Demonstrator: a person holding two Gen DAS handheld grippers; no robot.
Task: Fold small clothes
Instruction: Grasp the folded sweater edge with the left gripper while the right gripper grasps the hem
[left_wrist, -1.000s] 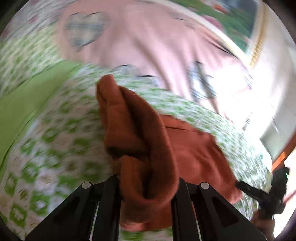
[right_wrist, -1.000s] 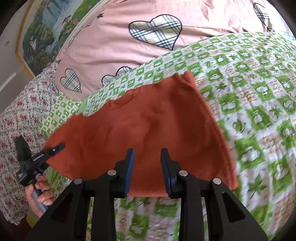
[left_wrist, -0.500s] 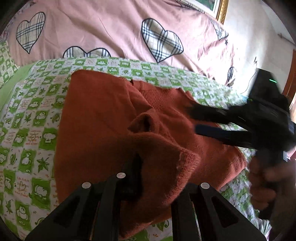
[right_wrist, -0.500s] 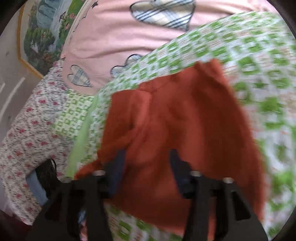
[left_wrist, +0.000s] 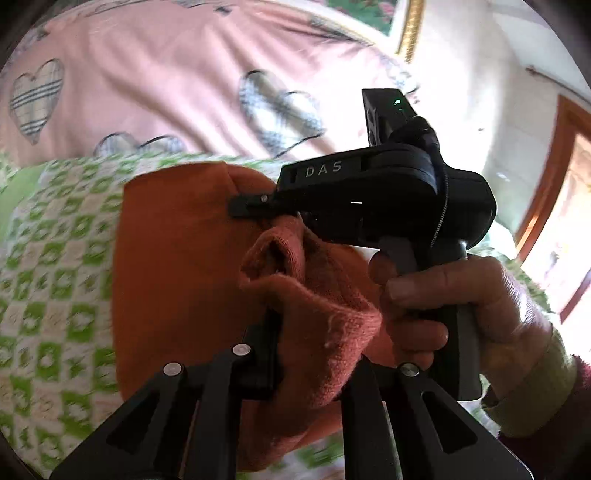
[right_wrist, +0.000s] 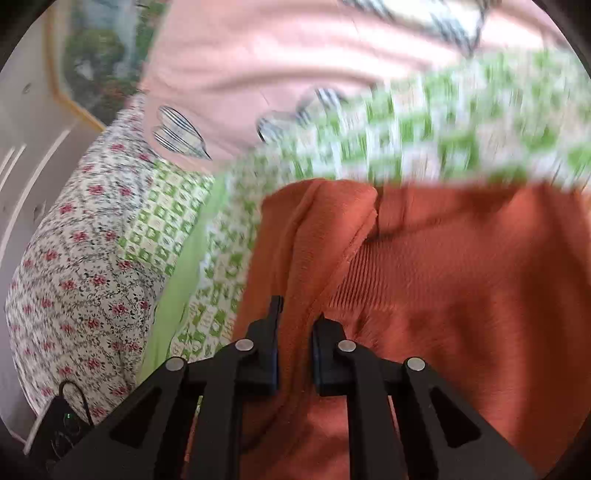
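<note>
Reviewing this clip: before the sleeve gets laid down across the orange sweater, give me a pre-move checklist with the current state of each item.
1. Left gripper has the sleeve: ok, fabric bunched between its fingers.
2. Right gripper has the orange sweater: ok, a fold sits between its fingers.
3. Body of the sweater lies flat on the green checked bedspread: ok on the visible left part.
4. Grippers clear of each other: not ok, the right gripper is close over the sleeve in the left wrist view.
5. Sleeve free of twists: cannot tell, it is bunched.
6. Far hem aligned: cannot tell, blurred.
</note>
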